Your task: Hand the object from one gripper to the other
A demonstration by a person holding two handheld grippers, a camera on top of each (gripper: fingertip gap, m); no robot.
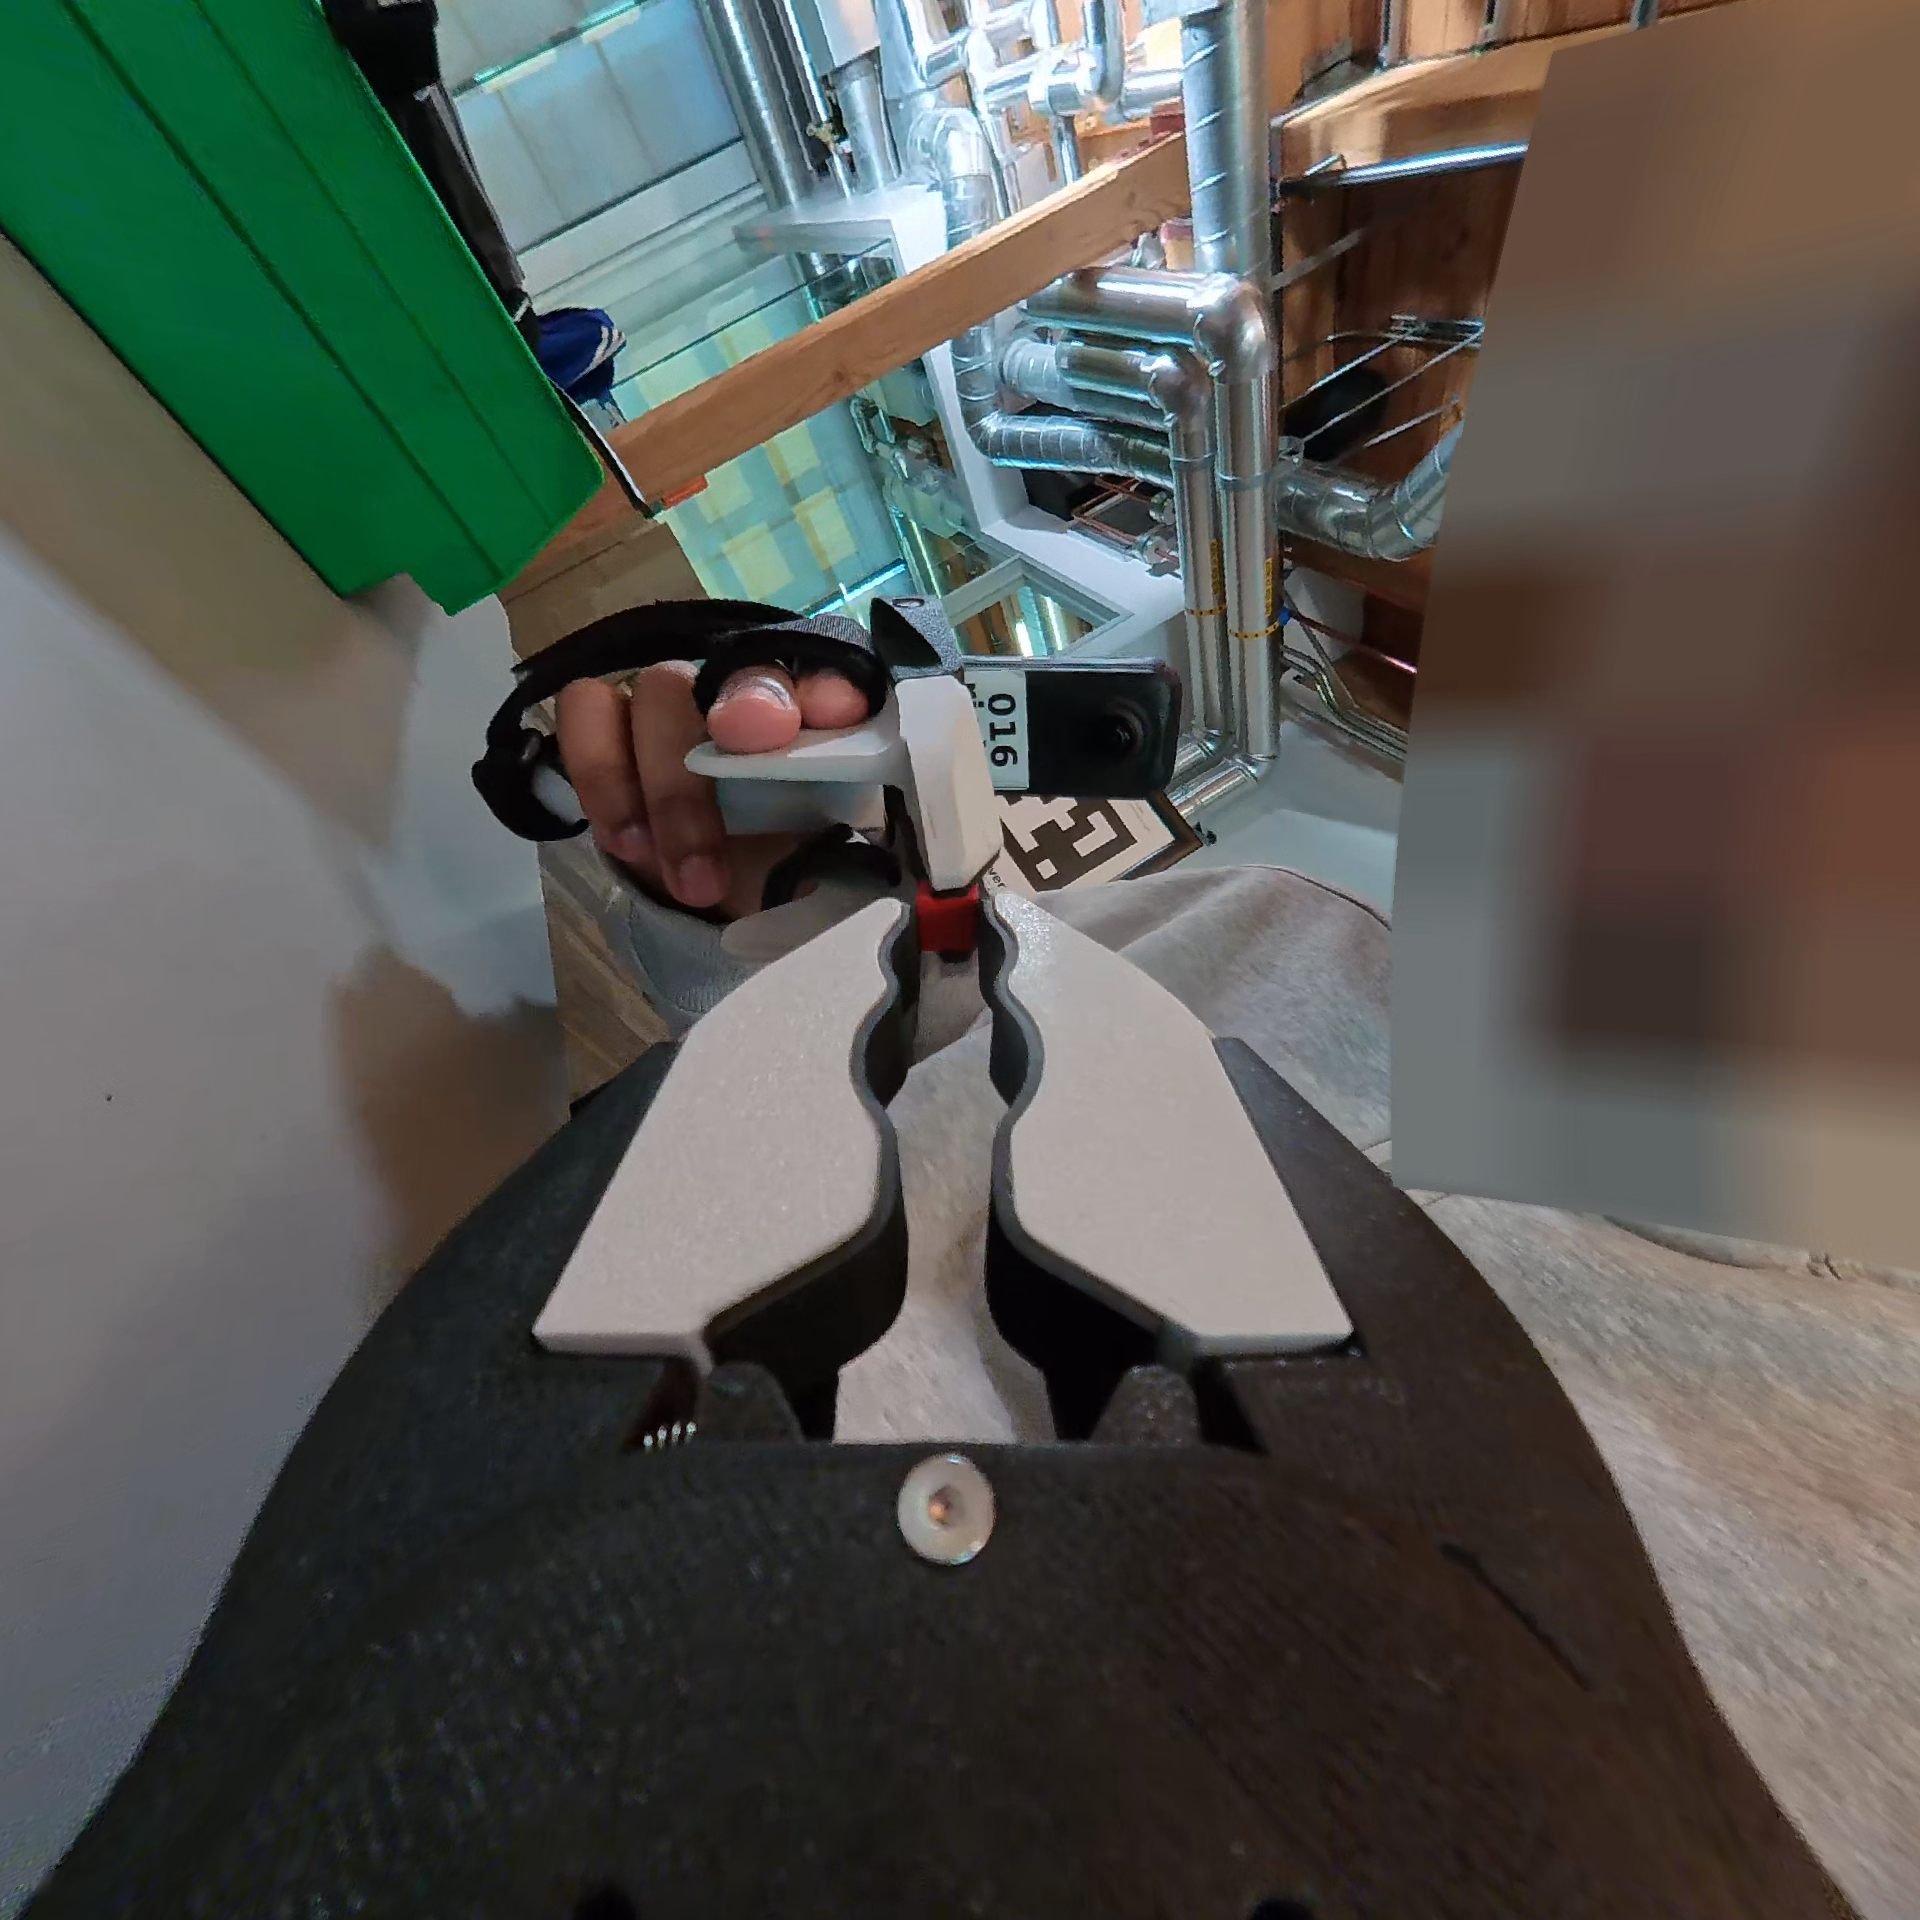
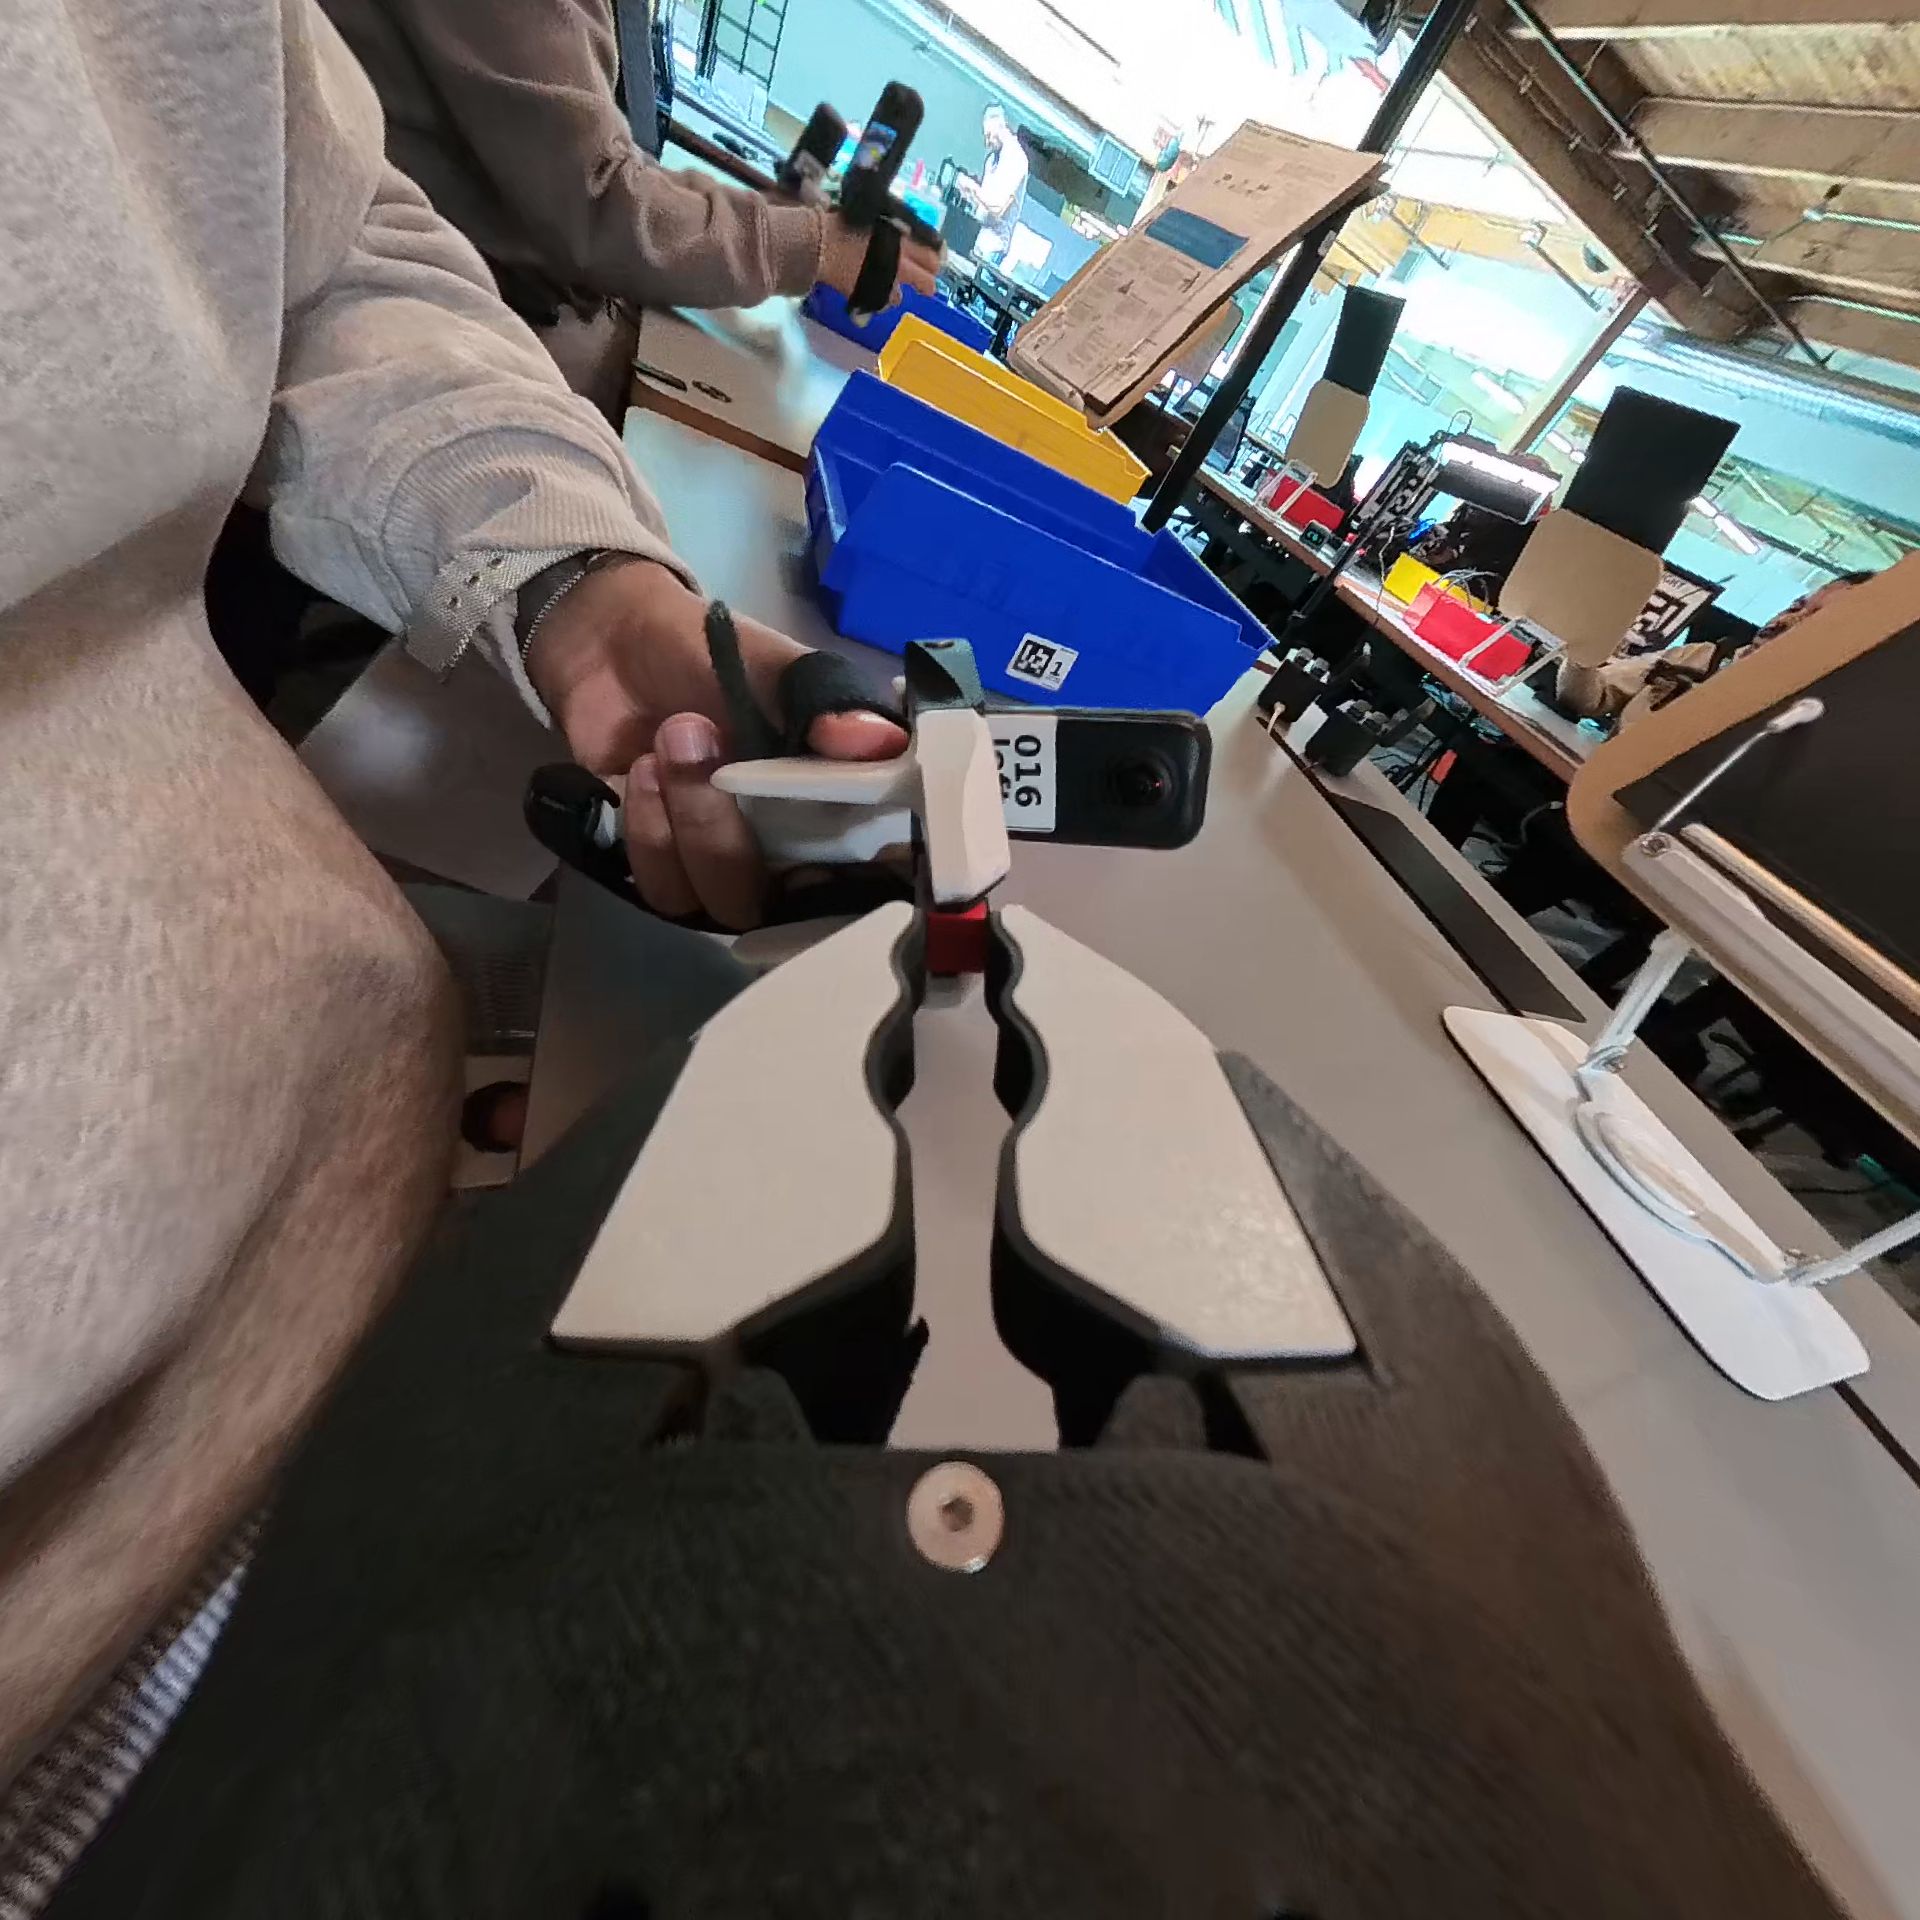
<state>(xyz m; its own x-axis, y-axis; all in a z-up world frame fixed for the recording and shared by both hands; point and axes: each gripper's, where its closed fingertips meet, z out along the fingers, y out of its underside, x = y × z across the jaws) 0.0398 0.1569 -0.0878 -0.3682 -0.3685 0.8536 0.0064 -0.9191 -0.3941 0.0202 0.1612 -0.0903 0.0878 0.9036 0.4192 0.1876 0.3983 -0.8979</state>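
Note:
A small red block [image 1: 948, 921] sits between the fingertips of my left gripper [image 1: 948, 925], whose jaws are closed in on it. The right gripper [image 1: 940, 774], held by a hand, meets it from above, seen edge-on, with its tips on the same block. In the right wrist view the red block [image 2: 956, 935] sits between the tips of my right gripper [image 2: 954, 940], jaws closed on it. The left gripper [image 2: 956, 790] comes in edge-on from above, and its tips touch the block too. Both grippers are held above the table [image 2: 1299, 935].
A green bin [image 1: 260, 260] is at the upper left in the left wrist view, with the grey sweatshirt [image 1: 1558, 1403] below. A blue bin [image 2: 1039, 561] and a yellow bin [image 2: 997, 405] stand on the table behind. A white stand base [image 2: 1662, 1226] is at the right. Another person works farther back. The tips of both grippers are at nearly the same place.

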